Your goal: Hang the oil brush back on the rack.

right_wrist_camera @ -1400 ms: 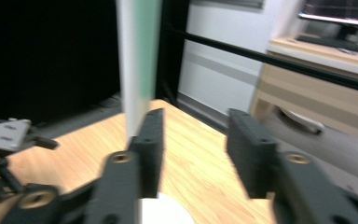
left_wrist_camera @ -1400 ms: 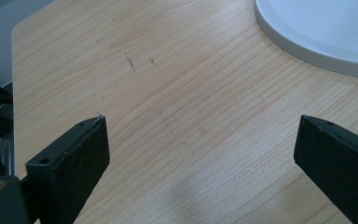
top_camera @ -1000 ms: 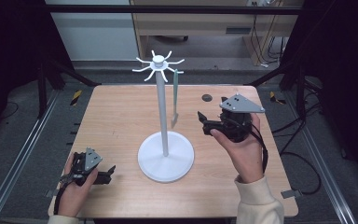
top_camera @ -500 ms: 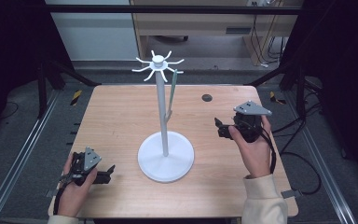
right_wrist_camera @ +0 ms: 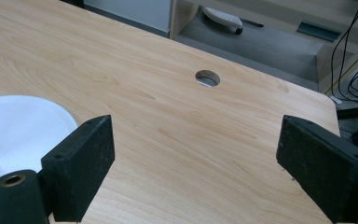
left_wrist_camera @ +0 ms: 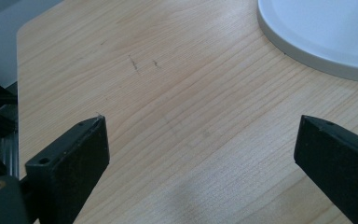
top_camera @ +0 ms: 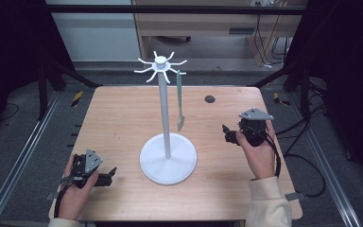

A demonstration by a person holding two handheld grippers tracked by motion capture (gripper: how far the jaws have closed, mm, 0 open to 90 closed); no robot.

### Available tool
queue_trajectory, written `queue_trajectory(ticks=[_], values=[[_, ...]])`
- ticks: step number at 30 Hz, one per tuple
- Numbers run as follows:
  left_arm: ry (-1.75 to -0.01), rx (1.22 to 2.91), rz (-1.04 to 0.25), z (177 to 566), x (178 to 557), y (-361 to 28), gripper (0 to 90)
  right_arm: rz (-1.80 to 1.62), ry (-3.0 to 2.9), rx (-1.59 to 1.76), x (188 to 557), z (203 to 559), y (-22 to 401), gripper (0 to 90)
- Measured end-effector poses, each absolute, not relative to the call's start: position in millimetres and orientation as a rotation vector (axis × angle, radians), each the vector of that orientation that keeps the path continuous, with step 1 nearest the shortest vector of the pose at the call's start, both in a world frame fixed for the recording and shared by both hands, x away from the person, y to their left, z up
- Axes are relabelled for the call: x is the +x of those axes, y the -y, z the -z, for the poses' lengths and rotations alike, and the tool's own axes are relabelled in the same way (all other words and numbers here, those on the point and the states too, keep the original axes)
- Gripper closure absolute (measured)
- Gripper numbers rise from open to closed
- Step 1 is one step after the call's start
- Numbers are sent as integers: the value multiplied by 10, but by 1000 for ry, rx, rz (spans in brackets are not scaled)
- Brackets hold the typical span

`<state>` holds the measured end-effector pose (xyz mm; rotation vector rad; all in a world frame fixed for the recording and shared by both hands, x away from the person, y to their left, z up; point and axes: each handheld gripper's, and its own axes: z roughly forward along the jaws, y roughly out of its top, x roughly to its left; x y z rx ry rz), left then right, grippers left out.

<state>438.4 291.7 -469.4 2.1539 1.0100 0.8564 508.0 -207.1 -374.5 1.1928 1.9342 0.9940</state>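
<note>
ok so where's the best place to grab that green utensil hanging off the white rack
Probably the lower part of the long pale green utensil, near its wider end. It hangs straight down from a hook of the white metal rack, clear of the pole. Coming from the right with the open right tool looks best, jaws closing across its flat faces, then lifting.

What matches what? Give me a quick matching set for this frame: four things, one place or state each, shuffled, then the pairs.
Things:
1. left tongs
2. right tongs
3. green utensil
4. cable hole

Places or states:
A. hanging from a hook of the white stand
B. open, near the table's front left corner
C. in the tabletop, far right of the stand's pole
D. open, right of the stand's base

Pairs: 1-B, 2-D, 3-A, 4-C
</note>
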Motion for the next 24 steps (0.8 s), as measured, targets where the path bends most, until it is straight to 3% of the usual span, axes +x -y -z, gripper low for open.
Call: queue_trajectory(ticks=[24], values=[[-1008,2158,-857,4690,4381,-2918,27,-903,-2034,1294,5148,4275,2138,120]])
